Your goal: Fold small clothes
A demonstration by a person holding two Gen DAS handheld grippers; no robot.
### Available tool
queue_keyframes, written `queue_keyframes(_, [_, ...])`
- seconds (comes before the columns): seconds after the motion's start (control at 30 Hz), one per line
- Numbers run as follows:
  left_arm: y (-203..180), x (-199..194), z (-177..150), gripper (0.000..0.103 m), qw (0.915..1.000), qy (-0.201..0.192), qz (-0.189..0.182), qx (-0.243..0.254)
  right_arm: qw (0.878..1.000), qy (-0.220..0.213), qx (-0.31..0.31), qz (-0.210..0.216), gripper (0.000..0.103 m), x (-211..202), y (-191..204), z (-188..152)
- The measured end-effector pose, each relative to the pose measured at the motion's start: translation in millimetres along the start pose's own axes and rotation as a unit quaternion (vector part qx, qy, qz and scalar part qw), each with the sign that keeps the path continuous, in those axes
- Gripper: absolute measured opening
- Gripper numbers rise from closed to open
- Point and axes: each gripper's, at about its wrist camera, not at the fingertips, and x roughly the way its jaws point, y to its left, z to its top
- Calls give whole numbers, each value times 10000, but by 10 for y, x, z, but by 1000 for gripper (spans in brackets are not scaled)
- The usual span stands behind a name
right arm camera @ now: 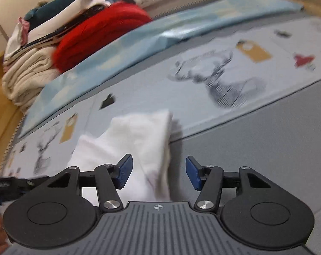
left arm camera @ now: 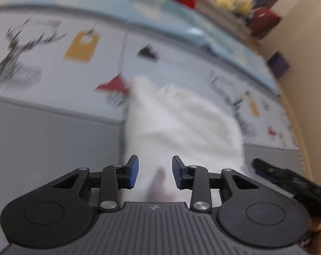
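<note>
A small white garment lies in a loose, partly folded heap on a grey mat printed with deer. In the left wrist view my left gripper hovers over its near end. The blue pads stand apart, and white cloth shows in the gap without being pinched. In the right wrist view the same white garment lies under my right gripper. Its jaws are wide, with the garment's right edge between them and untouched. Each gripper shows at the edge of the other's view, and the picture is blurred.
The deer-print mat borders a plain grey panel near me. A light blue folded mat lies behind it. A red knit and a pile of folded clothes sit at the far left on the wooden floor.
</note>
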Motion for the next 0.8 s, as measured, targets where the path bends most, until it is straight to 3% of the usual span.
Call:
queue_keyframes(0.07, [74, 82, -48, 38, 9993, 367, 38, -57, 9984, 500, -274, -45, 56, 94, 35, -79])
queue_keyframes(0.17, [151, 301, -155, 48, 9951, 972, 153, -123, 9887, 1274, -553, -569, 50, 281, 26, -253])
queue_keyframes(0.23, [143, 343, -214, 48, 9935, 1107, 262, -93, 9901, 1285, -261, -502, 45, 264, -46, -253])
queue_keyframes(0.37, [85, 253, -270, 47, 9943, 1033, 272, -48, 9924, 1114, -244, -469, 44, 116, -18, -247])
queue_keyframes(0.43, [61, 306, -358, 48, 9899, 1325, 469, 191, 9889, 1373, -384, -413, 43, 110, -19, -294])
queue_keyframes(0.53, [-23, 347, -465, 55, 9807, 1511, 924, 825, 9716, 1822, -813, -1273, 52, 194, -28, -395])
queue_keyframes(0.63, [-111, 165, -513, 58, 9777, 1321, 1243, 1063, 9759, 1505, -671, -1429, 54, -30, -60, -318])
queue_keyframes(0.73, [-244, -206, -532, 64, 9765, 791, 1494, 1336, 9819, 646, -898, -1537, 53, -411, 32, -225])
queue_keyframes(0.8, [-371, -517, -544, 85, 9773, 245, 1548, 1428, 9834, 148, -1126, -1415, 56, -708, 128, -200])
